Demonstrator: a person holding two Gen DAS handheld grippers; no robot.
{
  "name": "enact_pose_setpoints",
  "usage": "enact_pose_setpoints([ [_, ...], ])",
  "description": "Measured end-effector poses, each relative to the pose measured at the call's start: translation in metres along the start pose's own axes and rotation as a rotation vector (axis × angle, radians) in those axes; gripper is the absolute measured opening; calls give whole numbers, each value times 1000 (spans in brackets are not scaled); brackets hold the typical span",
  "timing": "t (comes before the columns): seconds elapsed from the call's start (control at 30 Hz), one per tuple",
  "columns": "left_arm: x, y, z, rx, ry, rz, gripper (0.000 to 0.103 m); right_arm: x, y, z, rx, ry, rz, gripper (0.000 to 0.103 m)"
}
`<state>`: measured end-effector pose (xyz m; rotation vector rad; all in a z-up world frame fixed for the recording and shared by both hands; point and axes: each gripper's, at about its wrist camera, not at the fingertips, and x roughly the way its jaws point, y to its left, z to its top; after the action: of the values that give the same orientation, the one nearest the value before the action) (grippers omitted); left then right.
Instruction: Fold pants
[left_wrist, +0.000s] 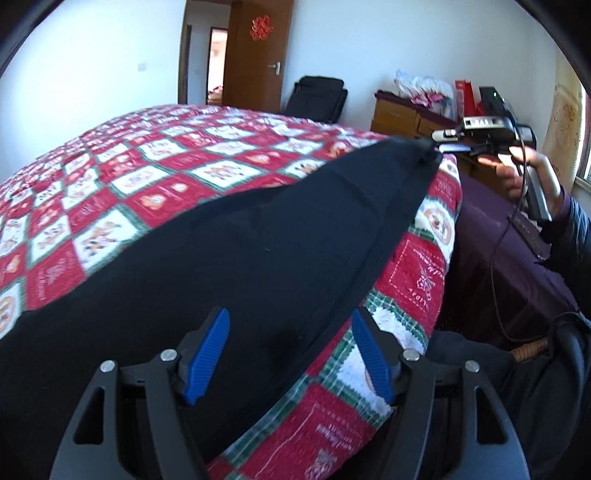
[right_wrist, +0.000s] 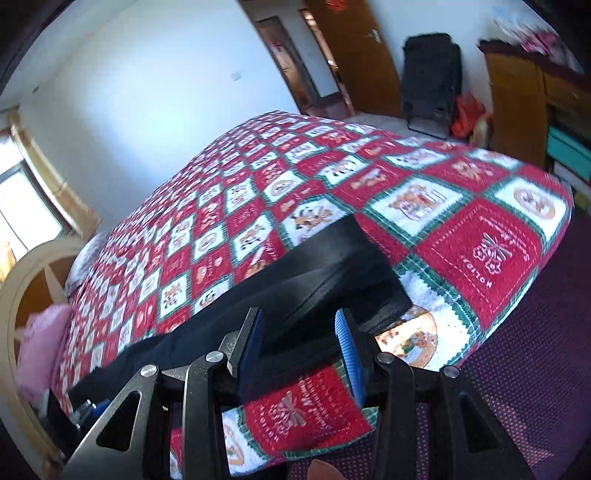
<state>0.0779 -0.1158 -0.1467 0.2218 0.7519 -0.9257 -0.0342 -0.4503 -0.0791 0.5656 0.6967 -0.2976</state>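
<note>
A bed under a red, white and green patchwork quilt (right_wrist: 369, 192) fills the white-walled bedroom. Beyond stand a wooden door (left_wrist: 255, 55), a black chair (left_wrist: 317, 98) and a wooden dresser (left_wrist: 399, 118); daylight enters a window (right_wrist: 26, 206).

Both wrist views angled down, close over quilt (left_wrist: 147, 177), shared

Bright daylight pours in from the window (right_wrist: 26, 206), washing the white walls (left_wrist: 92, 74) bluish. Both views bend hard toward dark rounded corners. The right wrist view smears with motion blur, especially the far furniture.
</note>
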Motion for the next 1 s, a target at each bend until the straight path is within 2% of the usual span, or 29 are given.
enact_pose_setpoints([
  [0.07, 10, -2, 1, 0, 20, -16, 71, 5, -7, 2, 38, 6, 11, 42],
  [0.2, 23, -7, 2, 10, 35, 5, 69, 12, -18, 10, 95, -2, -13, 42],
  [0.23, 24, -8, 3, 14, 39, 18, 68, 13, -20, 14, 110, -8, -4, 39],
  [0.27, 25, -9, 4, 19, 42, 31, 61, 14, -20, 17, 111, -13, -7, 32],
  [0.3, 24, -10, 4, 26, 41, 40, 52, 16, -18, 21, 101, -16, -15, 9],
  [0.33, 24, -11, 3, 29, 43, 40, 47, 18, -13, 27, 76, -22, -14, 4],
  [0.37, 25, -10, 3, 29, 48, 41, 37, 18, -9, 31, 60, -30, -5, 4],
  [0.5, 23, 4, 2, -31, 44, 32, 17, 12, 12, 58, -12, -89, 72, 4],
  [0.6, 24, 19, 2, -120, 38, -25, 17, -5, 38, 82, -92, -160, 177, 3],
  [0.7, 23, 19, 0, -136, 24, -36, 17, -23, 51, 87, -146, -203, 260, 3],
  [0.8, 22, 18, -2, -133, 19, -41, 17, -25, 43, 72, -180, -186, 218, 3],
  [0.93, 23, 21, -3, -131, 25, -66, 17, -12, -19, 31, -89, -69, 132, 4],
  [1.0, 23, 22, -2, -123, 31, -77, 17, -12, -42, 14, -52, -41, 97, 4],
])
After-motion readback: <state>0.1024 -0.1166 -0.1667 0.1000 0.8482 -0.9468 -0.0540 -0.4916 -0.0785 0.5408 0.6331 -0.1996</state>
